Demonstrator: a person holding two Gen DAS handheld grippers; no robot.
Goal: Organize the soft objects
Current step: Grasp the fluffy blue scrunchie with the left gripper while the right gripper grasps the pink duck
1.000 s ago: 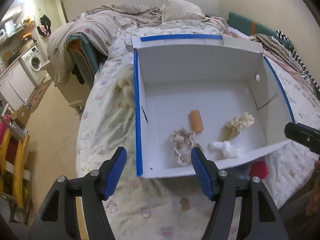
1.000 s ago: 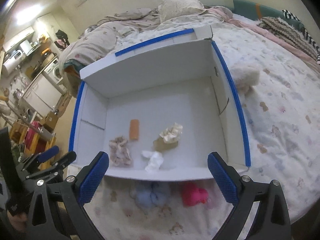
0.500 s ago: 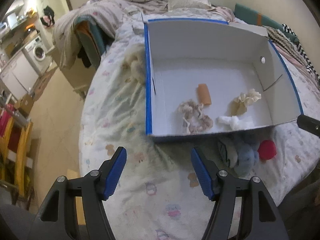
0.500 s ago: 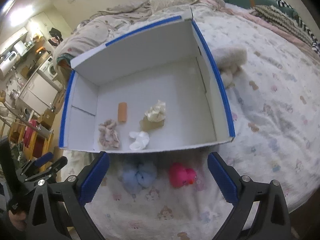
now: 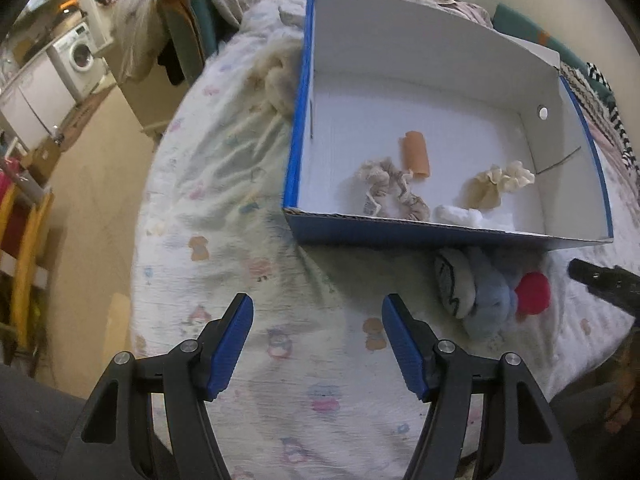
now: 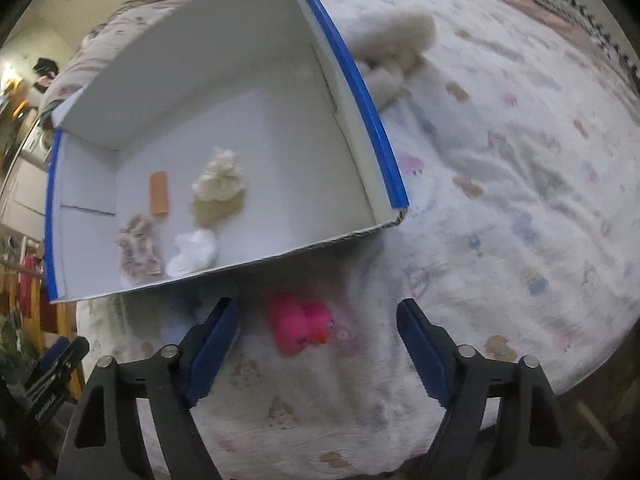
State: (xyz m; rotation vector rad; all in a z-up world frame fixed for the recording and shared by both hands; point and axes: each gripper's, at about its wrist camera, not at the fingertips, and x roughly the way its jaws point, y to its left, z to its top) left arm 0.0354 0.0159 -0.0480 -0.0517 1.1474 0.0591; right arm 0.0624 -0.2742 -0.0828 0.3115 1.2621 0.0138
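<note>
A bright pink rubber duck (image 6: pixel 301 329) lies on the printed white bedsheet (image 6: pixel 500 216), just beside the near wall of the blue-edged white cardboard box (image 6: pixel 256 128), between the spread, empty fingers of the right gripper (image 6: pixel 318 344). At its 9 o'clock, a fluffy pale-blue plush (image 5: pixel 486 292). The left gripper (image 5: pixel 318 340) is released too, over bare sheet.

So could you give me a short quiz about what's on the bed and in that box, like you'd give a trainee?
1. True or false: the pink duck lies inside the box.
2. How many soft items lie in the box?
3. Which hand-held gripper has the duck between its open fingers: A) left B) right?

Key: 1 false, it lies on the bed in front of the box; 2 four; 3 B.
</note>
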